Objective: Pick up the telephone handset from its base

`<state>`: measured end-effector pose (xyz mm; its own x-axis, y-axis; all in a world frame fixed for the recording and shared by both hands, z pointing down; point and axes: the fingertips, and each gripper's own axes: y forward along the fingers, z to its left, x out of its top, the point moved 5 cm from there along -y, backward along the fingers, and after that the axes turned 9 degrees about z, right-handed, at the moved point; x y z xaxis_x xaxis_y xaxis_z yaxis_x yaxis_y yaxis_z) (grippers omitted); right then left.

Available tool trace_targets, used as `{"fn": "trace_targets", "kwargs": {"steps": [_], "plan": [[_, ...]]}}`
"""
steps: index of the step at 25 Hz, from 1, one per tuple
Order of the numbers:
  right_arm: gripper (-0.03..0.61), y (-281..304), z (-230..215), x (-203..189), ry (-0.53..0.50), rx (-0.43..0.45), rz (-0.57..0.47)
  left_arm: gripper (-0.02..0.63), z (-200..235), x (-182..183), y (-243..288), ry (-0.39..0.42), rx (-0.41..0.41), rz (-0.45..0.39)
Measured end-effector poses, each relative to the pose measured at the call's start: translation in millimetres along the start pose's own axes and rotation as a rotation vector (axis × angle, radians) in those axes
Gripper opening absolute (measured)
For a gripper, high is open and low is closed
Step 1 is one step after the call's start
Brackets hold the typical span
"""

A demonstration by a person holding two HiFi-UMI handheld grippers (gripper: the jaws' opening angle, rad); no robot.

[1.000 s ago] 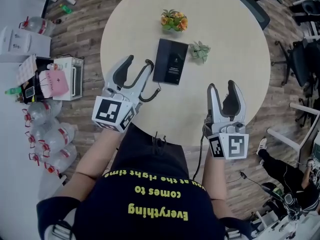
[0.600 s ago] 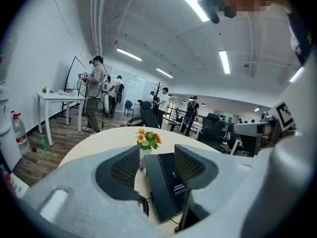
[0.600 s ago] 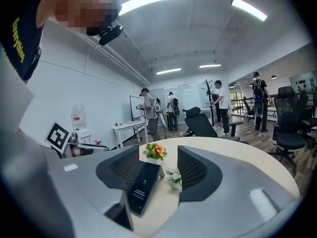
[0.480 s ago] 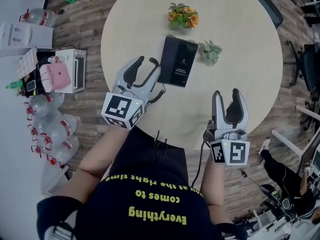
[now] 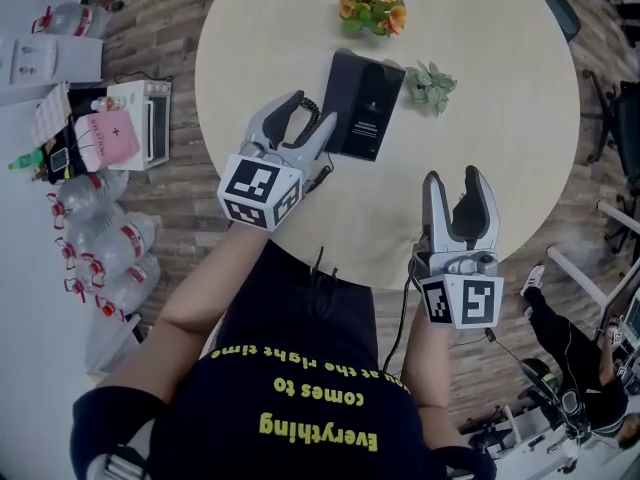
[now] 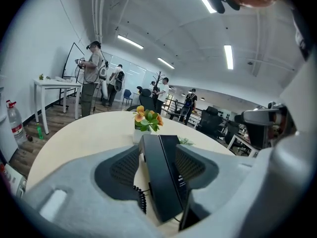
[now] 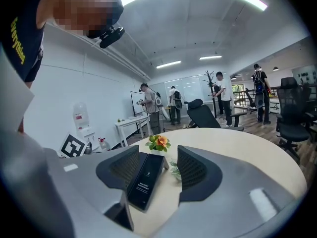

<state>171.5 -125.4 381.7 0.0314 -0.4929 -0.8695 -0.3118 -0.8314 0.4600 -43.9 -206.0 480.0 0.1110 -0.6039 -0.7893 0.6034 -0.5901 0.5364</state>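
A black telephone (image 5: 367, 105) lies on the round beige table (image 5: 500, 118), with its handset (image 6: 154, 175) along the left side and a coiled cord (image 6: 141, 201) at the near end. My left gripper (image 5: 312, 115) is open at the phone's left near corner. In the left gripper view the left gripper (image 6: 158, 155) has its jaws standing either side of the handset, and contact is not clear. My right gripper (image 5: 452, 180) is open over the table's near edge, well short of the phone. From the right gripper (image 7: 158, 157), the telephone (image 7: 144, 180) lies ahead on the table.
A pot of orange flowers (image 5: 372, 8) stands behind the phone and a small green plant (image 5: 432, 83) to its right. Water bottles (image 5: 95, 258) and boxes (image 5: 105, 138) crowd the floor at left. Office chairs and several people show in the background.
My left gripper has moved forward and right until its jaws reach the phone's left side. The right gripper has hardly shifted.
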Motion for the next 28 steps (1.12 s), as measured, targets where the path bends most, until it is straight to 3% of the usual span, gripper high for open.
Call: {"fn": "trace_targets", "kwargs": {"steps": [15,28], "plan": [[0.238,6,-13,-15,0.017,-0.019,0.050,0.229,12,-28,58,-0.064,-0.082,0.122],[0.237,9,-12,-13,-0.003,-0.023,0.050,0.202,10,-27,64,-0.119,-0.153,0.162]]}}
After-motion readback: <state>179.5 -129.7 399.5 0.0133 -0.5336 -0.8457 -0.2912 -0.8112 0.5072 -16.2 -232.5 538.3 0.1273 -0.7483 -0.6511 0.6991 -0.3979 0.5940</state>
